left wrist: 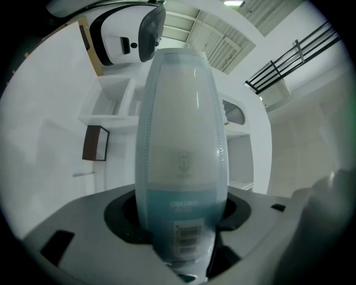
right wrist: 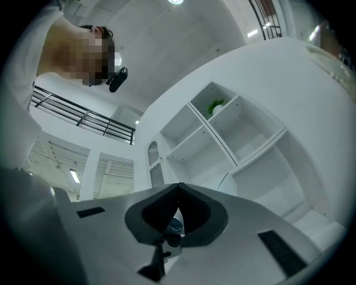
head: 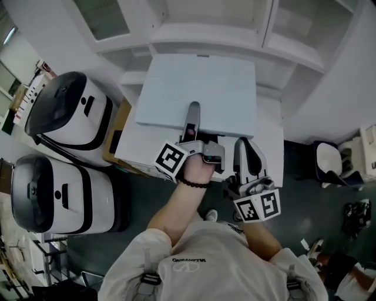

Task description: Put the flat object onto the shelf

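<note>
Evidently the left gripper [head: 192,117] has its fingers clamped on the near edge of the flat pack [head: 200,88], holding it up before the white shelf [head: 211,46], probably for sliding in. The right gripper [head: 245,154], fingers pressed together and empty, sits just beside that edge.

Even, bright overhead light, ceiling lamp [right wrist: 176,1] glaring at the right gripper view's top; soft shadows, white surfaces washed out, both gripper views fisheye-bent with dark corners, near parts blurred
</note>
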